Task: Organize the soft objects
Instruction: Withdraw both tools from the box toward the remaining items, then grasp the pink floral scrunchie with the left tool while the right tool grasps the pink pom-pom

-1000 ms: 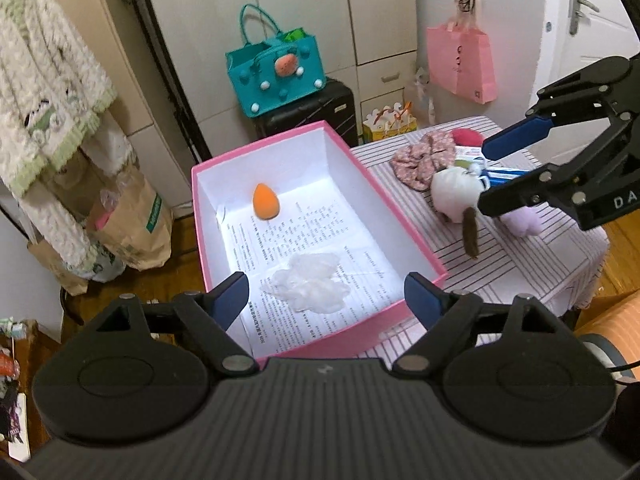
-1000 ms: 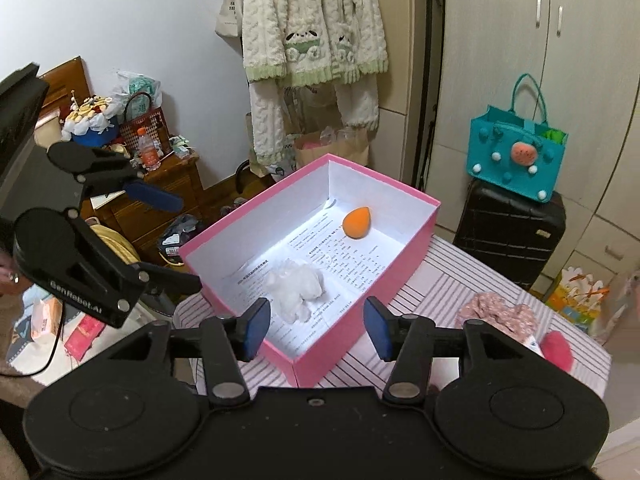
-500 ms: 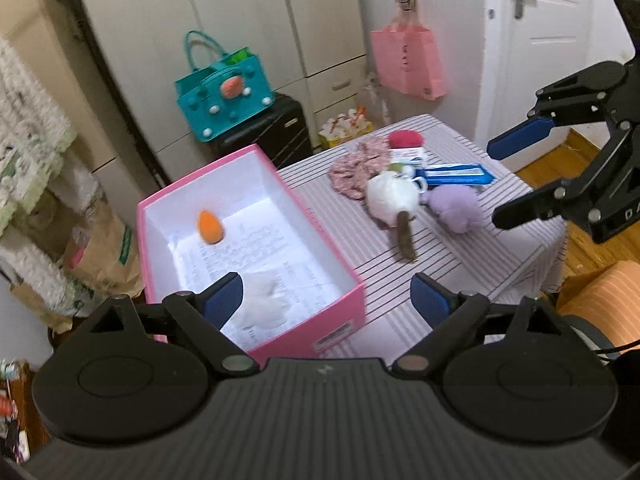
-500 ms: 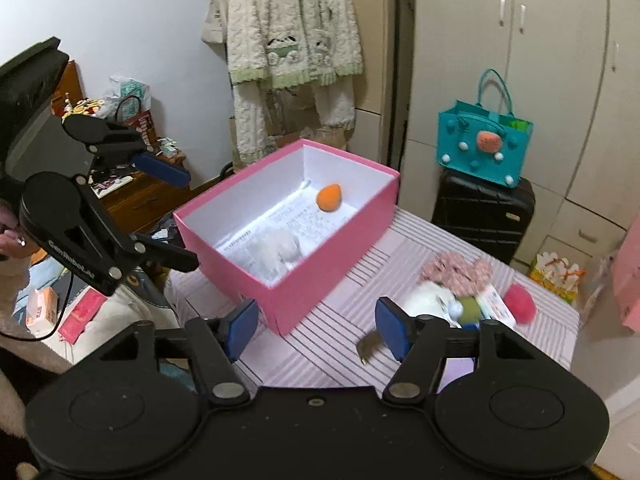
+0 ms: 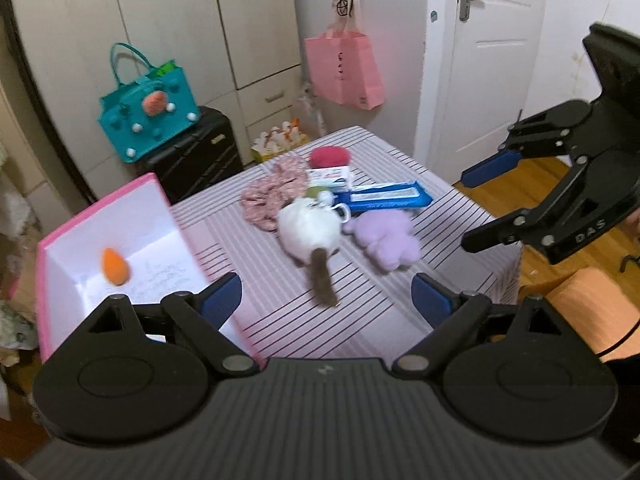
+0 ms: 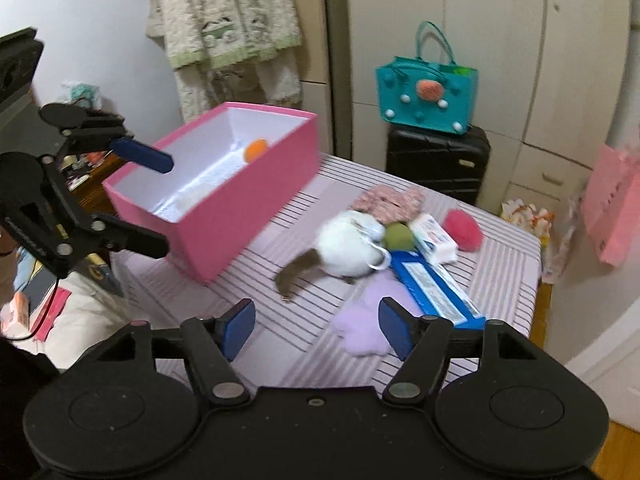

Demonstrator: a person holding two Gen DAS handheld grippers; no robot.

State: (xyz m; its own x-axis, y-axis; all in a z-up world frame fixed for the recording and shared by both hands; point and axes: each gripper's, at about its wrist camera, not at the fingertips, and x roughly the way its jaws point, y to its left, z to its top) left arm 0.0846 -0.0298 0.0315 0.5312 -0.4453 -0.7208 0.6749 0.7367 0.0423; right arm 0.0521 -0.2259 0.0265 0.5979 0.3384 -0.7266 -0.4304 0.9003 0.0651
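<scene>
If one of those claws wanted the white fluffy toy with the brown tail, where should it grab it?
Probably around the round white body of the white toy, coming down from above. The body is plump and soft, so it should squash into a firm hold, and its top is clear. The brown tail is thin and would let the toy dangle. A purple toy lies close beside it.

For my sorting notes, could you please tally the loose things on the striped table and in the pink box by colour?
Pink or red: 2, floral scrunchie, red puff
White: 2, white plush, white packet
Purple: 1, purple plush
Blue: 1, blue packet
Green: 1, green ball
Orange: 1, orange sponge, in the pink box
Total: 8
</scene>
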